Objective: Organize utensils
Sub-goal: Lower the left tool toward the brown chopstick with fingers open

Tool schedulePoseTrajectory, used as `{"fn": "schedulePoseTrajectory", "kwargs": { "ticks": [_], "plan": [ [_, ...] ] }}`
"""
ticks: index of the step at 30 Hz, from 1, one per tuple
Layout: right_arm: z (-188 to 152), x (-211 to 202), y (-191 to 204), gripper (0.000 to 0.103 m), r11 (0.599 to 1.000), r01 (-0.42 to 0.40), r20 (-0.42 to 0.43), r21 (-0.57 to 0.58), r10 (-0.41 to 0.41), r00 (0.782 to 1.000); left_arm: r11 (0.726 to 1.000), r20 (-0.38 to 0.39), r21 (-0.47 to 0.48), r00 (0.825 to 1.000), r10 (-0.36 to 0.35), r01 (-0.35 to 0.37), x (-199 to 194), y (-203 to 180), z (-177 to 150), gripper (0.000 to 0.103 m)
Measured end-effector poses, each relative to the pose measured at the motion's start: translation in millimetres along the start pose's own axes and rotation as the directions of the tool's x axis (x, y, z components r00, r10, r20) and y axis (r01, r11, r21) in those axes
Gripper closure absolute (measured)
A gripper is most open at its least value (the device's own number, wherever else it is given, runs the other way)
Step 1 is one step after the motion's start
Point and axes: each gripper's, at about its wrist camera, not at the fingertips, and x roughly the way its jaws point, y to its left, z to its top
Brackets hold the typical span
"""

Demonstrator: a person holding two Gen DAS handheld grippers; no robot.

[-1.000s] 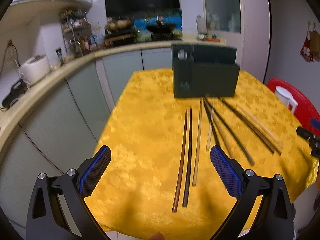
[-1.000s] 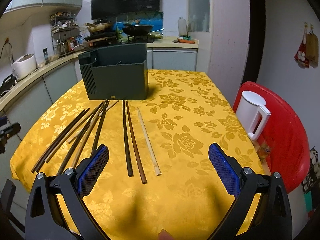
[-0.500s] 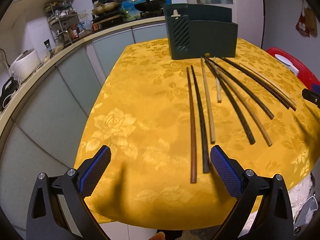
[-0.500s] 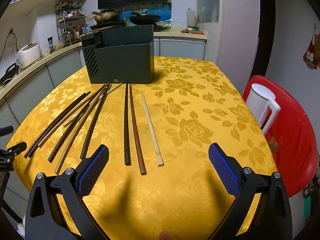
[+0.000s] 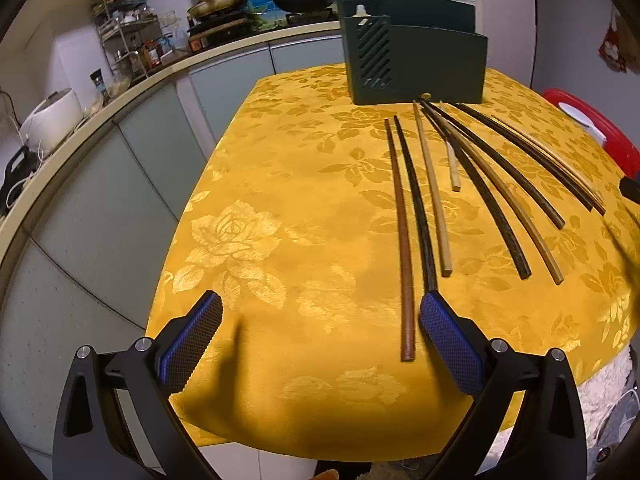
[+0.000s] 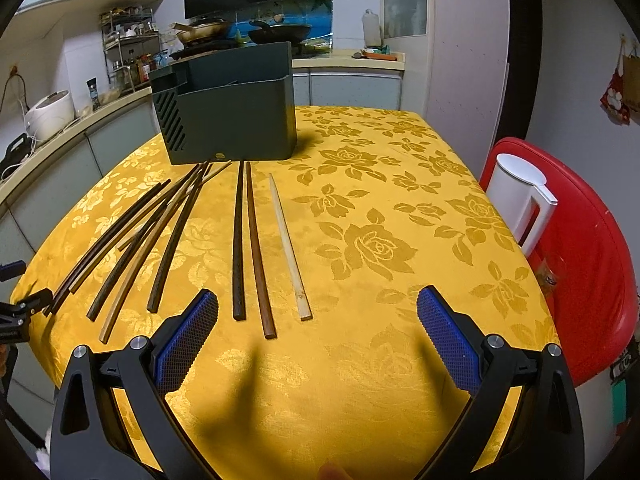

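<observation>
Both the left gripper (image 5: 321, 309) and right gripper (image 6: 318, 304) gape wide, empty, above chopsticks (image 6: 238, 240); only the right view shows the white jug (image 6: 520, 200).

- The table (image 6: 400, 208) in front of me wears a yellow rose-patterned cloth.
- A dark green utensil holder (image 6: 232, 120) stands at its far side.
- Loose chopsticks (image 6: 256, 248), dark, brown and pale, lie fanned before the holder.

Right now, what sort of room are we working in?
Most likely a home kitchen with a dining table. Woks on a stove sit on the counter behind, a rice cooker stands at the left, and chopsticks lie on a table with a yellow floral tablecloth before a dark green utensil holder.
</observation>
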Motion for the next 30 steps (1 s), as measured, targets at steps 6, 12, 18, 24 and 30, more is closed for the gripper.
{"fn": "schedulePoseTrajectory", "kwargs": {
  "ticks": [6,12,18,24,30],
  "plan": [
    [-1,0,-1,0.006,1.0,0.001,-0.001,0.002,-0.001,1.0,1.0,-0.001,0.016,1.0,-0.022,0.022,2,-5,-2,0.007],
    [-4,4,-3,0.006,1.0,0.009,-0.004,-0.025,-0.009,1.0,1.0,-0.018,-0.006,1.0,-0.009,0.009,10,0,-2,0.007],
    [-9,12,-13,0.006,0.998,0.023,-0.034,-0.052,-0.025,0.999,0.998,-0.021,-0.062,1.0,-0.012,0.01,16,14,-2,0.008],
    [-12,17,-16,0.007,0.995,0.029,-0.021,-0.096,-0.031,0.999,0.994,-0.002,-0.078,0.997,-0.071,0.071,15,12,-3,0.023],
    [-6,31,-10,0.028,0.991,0.011,-0.023,-0.132,-0.014,1.0,0.992,0.023,-0.057,0.993,-0.114,0.115,13,2,-2,0.049]
  ]
}}
